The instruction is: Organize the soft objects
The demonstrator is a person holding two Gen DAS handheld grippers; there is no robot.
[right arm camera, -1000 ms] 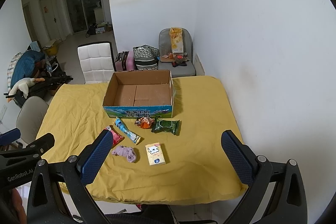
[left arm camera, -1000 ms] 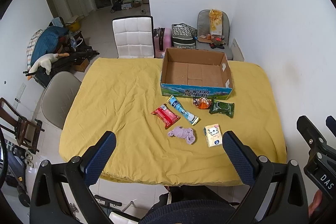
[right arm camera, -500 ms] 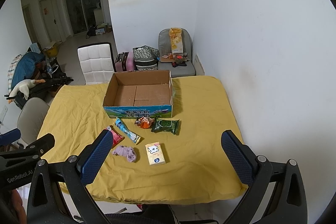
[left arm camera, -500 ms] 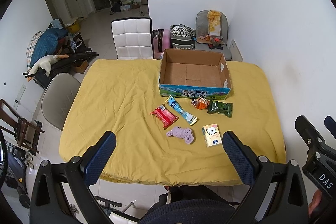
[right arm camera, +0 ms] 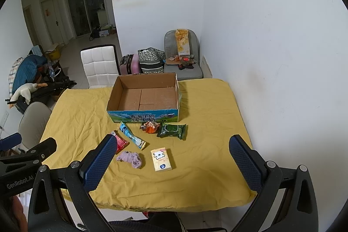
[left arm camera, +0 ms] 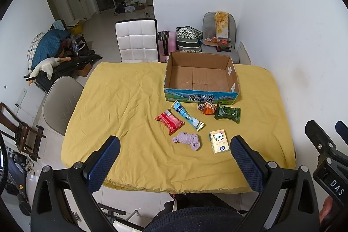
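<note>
Cardboard box (left arm camera: 201, 77) sits empty, six soft items lie just before it, and left gripper (left arm camera: 175, 163) and right gripper (right arm camera: 171, 163) hover spread, holding nothing.

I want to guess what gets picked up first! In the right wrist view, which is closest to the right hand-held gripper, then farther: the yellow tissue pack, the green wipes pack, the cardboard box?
From the right hand-held gripper:
1. Yellow tissue pack, just ahead, between the fingers.
2. Green wipes pack, farther back, slightly right.
3. Cardboard box, farthest, behind the packets.
</note>
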